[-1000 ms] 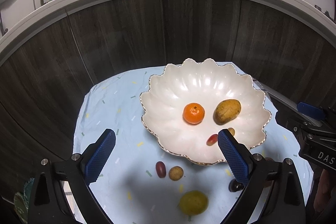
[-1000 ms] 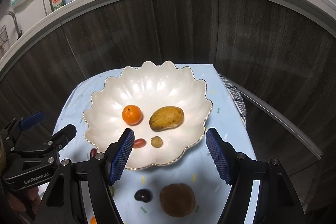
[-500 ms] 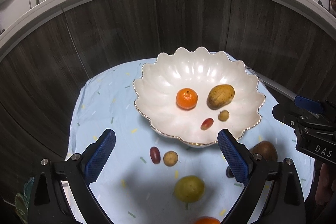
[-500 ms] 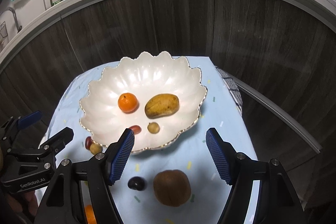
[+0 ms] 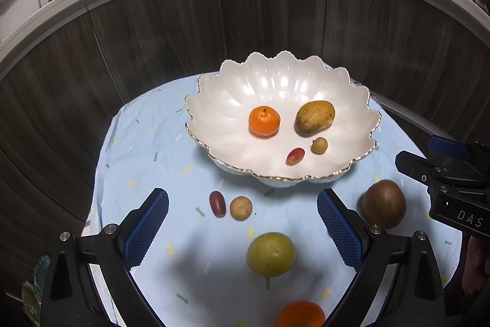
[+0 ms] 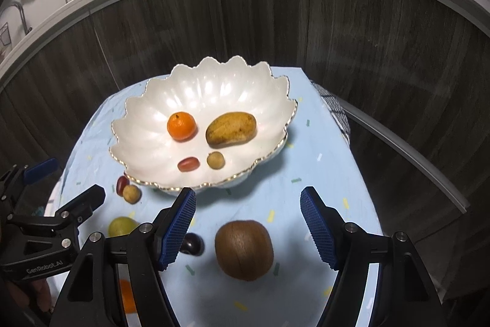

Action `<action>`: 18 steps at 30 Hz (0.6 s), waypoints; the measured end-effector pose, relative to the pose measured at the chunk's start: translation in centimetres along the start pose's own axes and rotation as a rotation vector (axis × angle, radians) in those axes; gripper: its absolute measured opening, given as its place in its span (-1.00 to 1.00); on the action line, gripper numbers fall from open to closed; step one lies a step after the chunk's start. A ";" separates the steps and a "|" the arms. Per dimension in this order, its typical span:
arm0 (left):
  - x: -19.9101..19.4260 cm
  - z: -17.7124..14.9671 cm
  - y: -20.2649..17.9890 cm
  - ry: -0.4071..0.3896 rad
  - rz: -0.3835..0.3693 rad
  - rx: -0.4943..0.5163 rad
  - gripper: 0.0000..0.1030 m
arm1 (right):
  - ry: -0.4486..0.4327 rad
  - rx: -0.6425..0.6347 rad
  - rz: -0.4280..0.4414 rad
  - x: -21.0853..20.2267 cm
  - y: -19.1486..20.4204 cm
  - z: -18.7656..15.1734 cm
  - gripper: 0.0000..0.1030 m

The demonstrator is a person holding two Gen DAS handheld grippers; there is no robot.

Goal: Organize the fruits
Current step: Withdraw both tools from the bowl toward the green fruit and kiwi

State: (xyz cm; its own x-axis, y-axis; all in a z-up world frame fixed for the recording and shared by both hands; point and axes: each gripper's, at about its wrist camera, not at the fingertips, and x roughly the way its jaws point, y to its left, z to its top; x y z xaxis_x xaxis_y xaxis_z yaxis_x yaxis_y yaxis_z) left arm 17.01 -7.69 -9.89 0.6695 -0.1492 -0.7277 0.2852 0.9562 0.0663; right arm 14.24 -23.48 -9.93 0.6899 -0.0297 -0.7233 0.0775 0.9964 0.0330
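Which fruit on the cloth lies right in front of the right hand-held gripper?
The big brown round fruit, just ahead of the open right hand-held gripper. The dark plum sits off by its left finger; the others lie further left.

Bare cloth (image 6: 321, 173) right of bowl (image 6: 147, 124), fruit-crowded left, brown fruit (image 6: 243, 250) ahead

A: What is held in the bowl (image 5: 214, 100)?
B: An orange (image 5: 264, 121), a mango (image 5: 314, 117), a grape (image 5: 295, 156) and a small tan fruit (image 5: 319, 145) are listed.
A: And on the cloth (image 5: 147, 143)?
B: A lime (image 5: 271, 254) is seen between the spread, empty fingers of the left gripper (image 5: 242, 227).
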 end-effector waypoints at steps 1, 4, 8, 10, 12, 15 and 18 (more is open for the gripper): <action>0.0 -0.1 -0.1 0.001 -0.001 0.001 0.92 | 0.002 0.000 0.000 0.0 0.0 -0.2 0.38; 0.1 -0.7 -0.3 0.008 -0.004 0.007 0.92 | 0.009 0.000 -0.005 0.1 -0.2 -0.8 0.38; 0.2 -1.3 -0.6 0.015 -0.007 0.014 0.91 | 0.016 0.001 -0.006 0.2 -0.2 -1.5 0.38; 0.3 -1.5 -0.7 0.017 -0.009 0.017 0.91 | 0.019 0.000 -0.005 0.2 -0.3 -1.9 0.38; 0.5 -1.8 -0.9 0.023 -0.009 0.018 0.91 | 0.023 0.001 -0.004 0.3 -0.3 -2.2 0.39; 0.7 -2.2 -0.9 0.032 -0.011 0.018 0.91 | 0.027 0.003 -0.006 0.5 -0.4 -2.6 0.39; 1.0 -2.5 -0.9 0.036 -0.010 0.018 0.91 | 0.033 0.002 -0.007 0.7 -0.4 -2.9 0.38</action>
State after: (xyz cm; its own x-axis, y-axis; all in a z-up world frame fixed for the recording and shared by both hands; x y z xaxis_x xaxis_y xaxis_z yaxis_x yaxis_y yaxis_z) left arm 15.67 -8.11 -12.37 0.6418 -0.1492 -0.7522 0.3040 0.9500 0.0710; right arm 12.61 -23.71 -12.48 0.6655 -0.0340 -0.7456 0.0836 0.9961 0.0291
